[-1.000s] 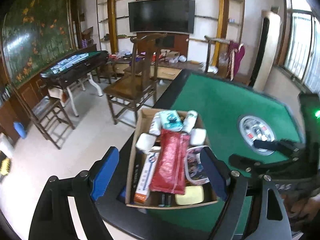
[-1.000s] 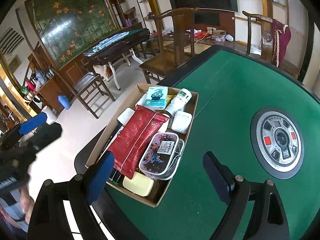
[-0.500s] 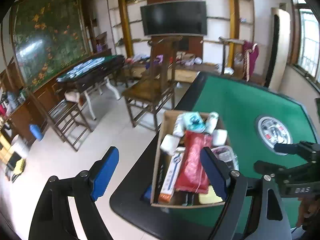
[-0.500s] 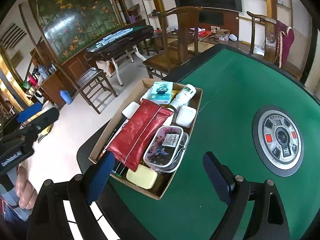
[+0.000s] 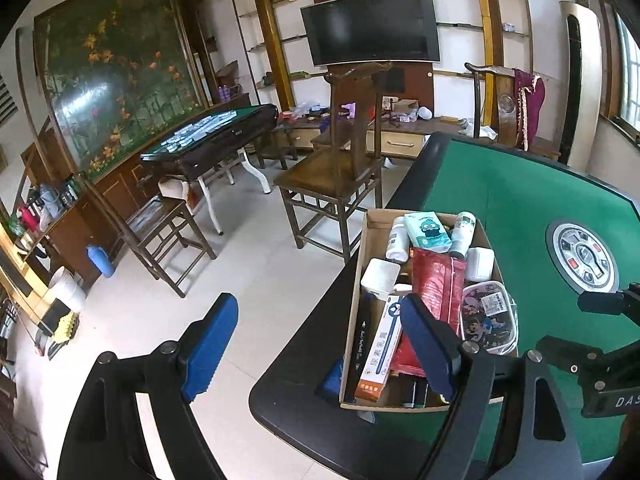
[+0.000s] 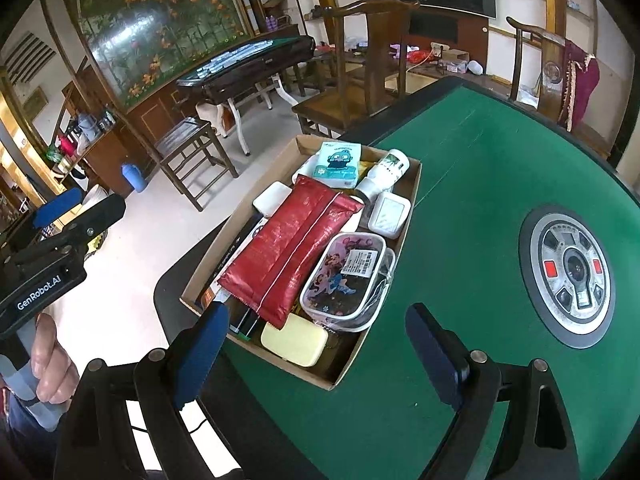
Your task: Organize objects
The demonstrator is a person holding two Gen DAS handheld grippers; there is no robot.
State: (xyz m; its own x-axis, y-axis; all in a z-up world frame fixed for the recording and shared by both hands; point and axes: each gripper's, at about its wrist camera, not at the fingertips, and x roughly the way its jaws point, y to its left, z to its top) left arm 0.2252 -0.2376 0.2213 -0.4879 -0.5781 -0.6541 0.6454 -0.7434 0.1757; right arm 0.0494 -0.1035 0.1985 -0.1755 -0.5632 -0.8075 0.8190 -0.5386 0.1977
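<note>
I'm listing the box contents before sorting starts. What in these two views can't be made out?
- Items under the red pouch: covered by it in both views.
- Box's near end, left wrist view: blocked by the left gripper, jaws open.
- Print on the cartoon case's label: too small.
- Dark items beside the yellow case, right wrist view: shadowed, partly behind the right gripper, jaws open.

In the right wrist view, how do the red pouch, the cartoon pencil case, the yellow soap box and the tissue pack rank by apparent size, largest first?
1. red pouch
2. cartoon pencil case
3 and 4. yellow soap box and tissue pack: these look alike, and the soap box lies nearer the camera, so I leave them unranked.
</note>
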